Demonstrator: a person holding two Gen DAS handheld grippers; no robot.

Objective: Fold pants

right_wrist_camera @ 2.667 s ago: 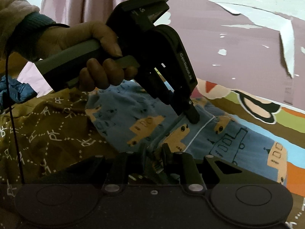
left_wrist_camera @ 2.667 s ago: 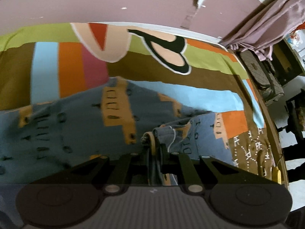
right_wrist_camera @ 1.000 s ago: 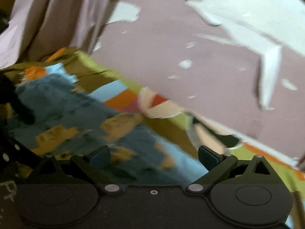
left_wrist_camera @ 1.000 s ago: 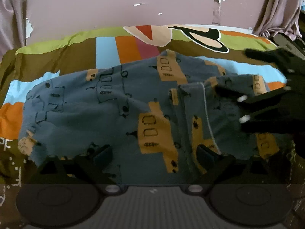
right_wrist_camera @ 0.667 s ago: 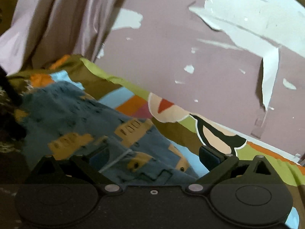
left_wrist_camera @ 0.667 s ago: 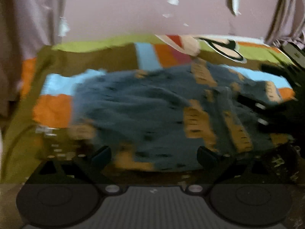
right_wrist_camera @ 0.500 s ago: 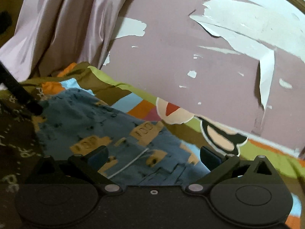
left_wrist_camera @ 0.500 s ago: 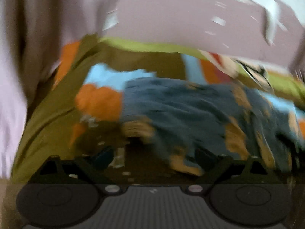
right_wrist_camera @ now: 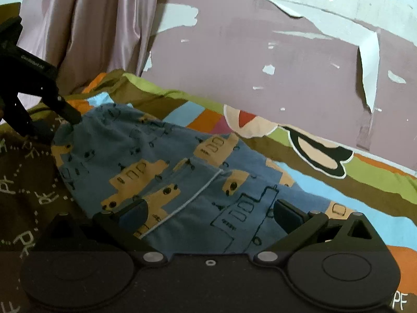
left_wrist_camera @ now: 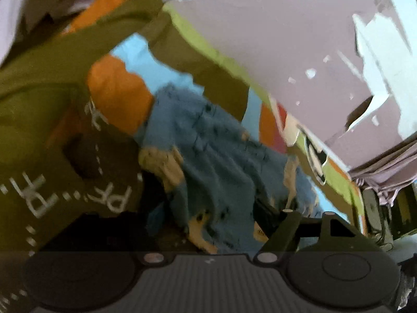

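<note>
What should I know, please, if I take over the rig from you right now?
Left gripper: open, jaws just closing, at the far end of the pants; the hem lies by its fingertips, not yet pinched.
Right gripper: open, empty, over the near end.
Pants: lying on the patterned bed cover, apparently already folded once, one layer on top.
Left to do: grip the ends, fold across once more, smooth.

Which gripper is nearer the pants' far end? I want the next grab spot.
Left. The left gripper straddles the far end of the pants, jaws closing, nothing pinched yet. The right gripper hovers open over the near end.
</note>
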